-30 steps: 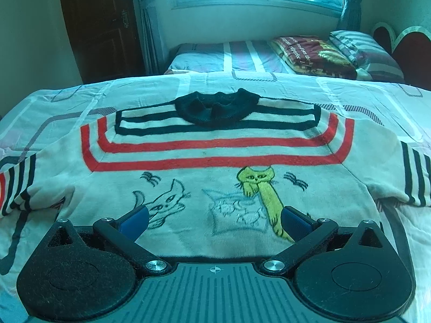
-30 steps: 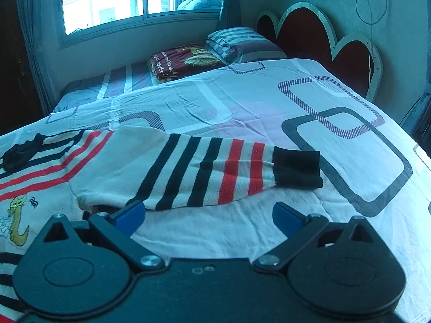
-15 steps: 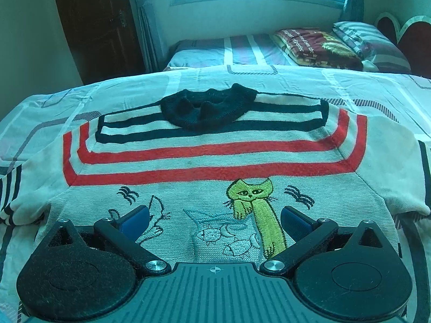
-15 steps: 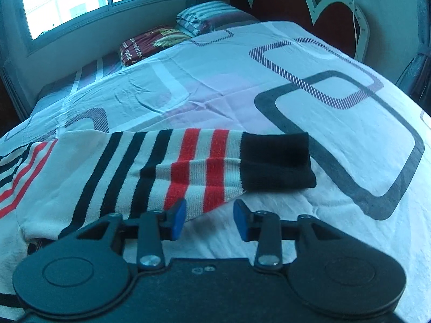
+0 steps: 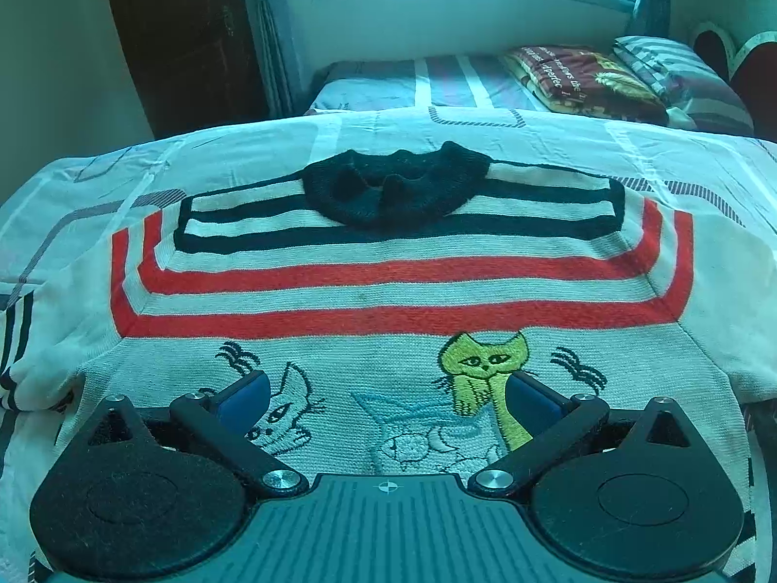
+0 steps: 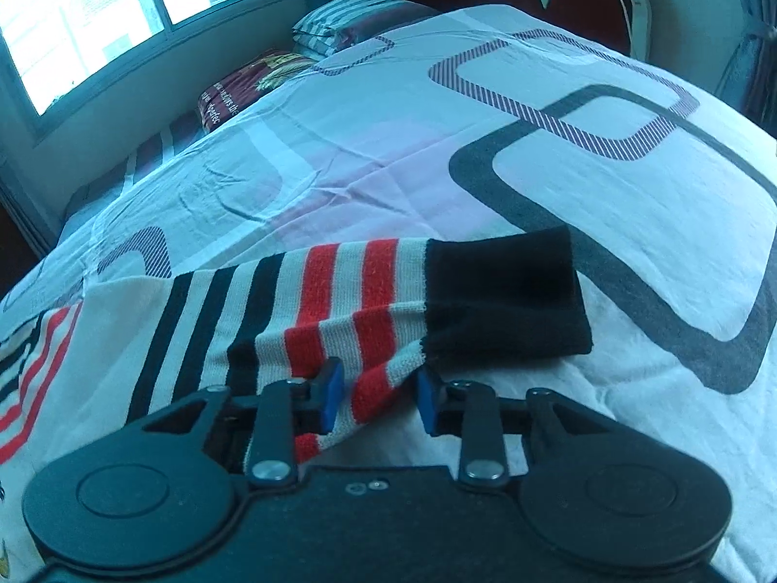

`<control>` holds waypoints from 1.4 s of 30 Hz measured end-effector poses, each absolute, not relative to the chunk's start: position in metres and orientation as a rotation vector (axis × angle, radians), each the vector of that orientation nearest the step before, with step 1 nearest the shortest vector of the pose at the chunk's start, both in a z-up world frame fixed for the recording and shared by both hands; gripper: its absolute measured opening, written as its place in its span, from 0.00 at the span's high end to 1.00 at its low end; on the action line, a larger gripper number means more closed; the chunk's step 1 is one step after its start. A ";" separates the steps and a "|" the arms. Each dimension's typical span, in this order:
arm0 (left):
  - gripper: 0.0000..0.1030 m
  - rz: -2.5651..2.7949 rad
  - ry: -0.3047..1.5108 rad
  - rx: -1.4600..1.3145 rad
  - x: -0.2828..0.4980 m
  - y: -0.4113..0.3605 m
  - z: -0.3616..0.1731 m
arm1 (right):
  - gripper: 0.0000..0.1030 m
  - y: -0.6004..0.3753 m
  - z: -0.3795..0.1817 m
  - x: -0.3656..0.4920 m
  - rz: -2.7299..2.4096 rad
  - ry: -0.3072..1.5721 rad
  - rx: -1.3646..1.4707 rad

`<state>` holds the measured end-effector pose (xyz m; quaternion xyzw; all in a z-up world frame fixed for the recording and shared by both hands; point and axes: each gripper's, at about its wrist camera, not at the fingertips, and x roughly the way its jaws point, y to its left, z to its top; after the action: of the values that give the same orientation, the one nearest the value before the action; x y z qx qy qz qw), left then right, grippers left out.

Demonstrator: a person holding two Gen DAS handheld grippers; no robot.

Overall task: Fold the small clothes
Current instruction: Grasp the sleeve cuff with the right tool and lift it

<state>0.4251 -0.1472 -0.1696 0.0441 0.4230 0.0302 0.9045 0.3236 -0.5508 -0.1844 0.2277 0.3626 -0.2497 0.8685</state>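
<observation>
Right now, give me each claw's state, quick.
Left claw: open, holding nothing, over the sweater.
Right claw: closing, the striped sleeve bunched between its pads.

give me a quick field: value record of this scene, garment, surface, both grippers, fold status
garment: small knitted sweater, cream with red and black stripes, black collar, cat embroidery, lying flat and face up
surface: bed sheet with rounded-square pattern
sleeve: striped sleeve with black cuff, near edge bunched up
left gripper: open, low over the sweater's embroidered front, gripping nothing
right gripper: jaws closing, a fold of the sleeve between the pads
fold status: body not yet folded
background: pillows and folded blanket by the window
</observation>
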 end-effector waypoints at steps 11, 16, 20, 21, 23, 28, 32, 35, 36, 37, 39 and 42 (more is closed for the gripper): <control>0.00 0.077 0.882 0.093 0.427 -0.136 -0.170 | 0.92 -0.557 -0.179 0.324 -0.519 0.653 0.513; 0.00 0.104 0.867 0.085 0.423 -0.121 -0.162 | 0.92 -0.523 -0.153 0.340 -0.409 0.583 0.414; 0.00 0.139 0.847 0.073 0.416 -0.100 -0.151 | 0.92 -0.463 -0.128 0.369 -0.239 0.543 0.311; 0.00 0.147 0.843 0.066 0.413 -0.093 -0.148 | 0.92 -0.447 -0.125 0.376 -0.191 0.542 0.302; 0.00 0.162 0.834 0.055 0.408 -0.076 -0.144 | 0.92 -0.407 -0.121 0.391 -0.088 0.548 0.278; 0.00 0.164 0.847 -0.015 0.405 -0.026 -0.144 | 0.92 -0.287 -0.137 0.410 0.156 0.616 0.178; 0.00 0.076 0.892 -0.098 0.413 0.004 -0.152 | 0.90 -0.210 -0.172 0.414 0.286 0.747 0.114; 0.00 0.006 0.908 -0.121 0.419 0.012 -0.158 | 0.72 -0.180 -0.181 0.404 0.274 0.784 0.082; 0.00 -0.024 0.915 -0.126 0.422 0.013 -0.160 | 0.69 -0.176 -0.177 0.400 0.277 0.772 0.083; 0.00 -0.052 0.923 -0.134 0.424 0.014 -0.161 | 0.67 -0.174 -0.172 0.397 0.279 0.765 0.087; 0.00 -0.112 0.938 -0.155 0.429 0.012 -0.163 | 0.67 -0.173 -0.162 0.385 0.256 0.747 0.076; 0.00 -0.184 0.960 -0.159 0.432 0.003 -0.168 | 0.67 -0.183 -0.155 0.373 0.156 0.722 0.050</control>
<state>0.4322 0.0027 -0.1678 -0.0762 0.4606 -0.0883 0.8799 0.3730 -0.1825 -0.1546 0.0245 0.3527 0.0762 0.9323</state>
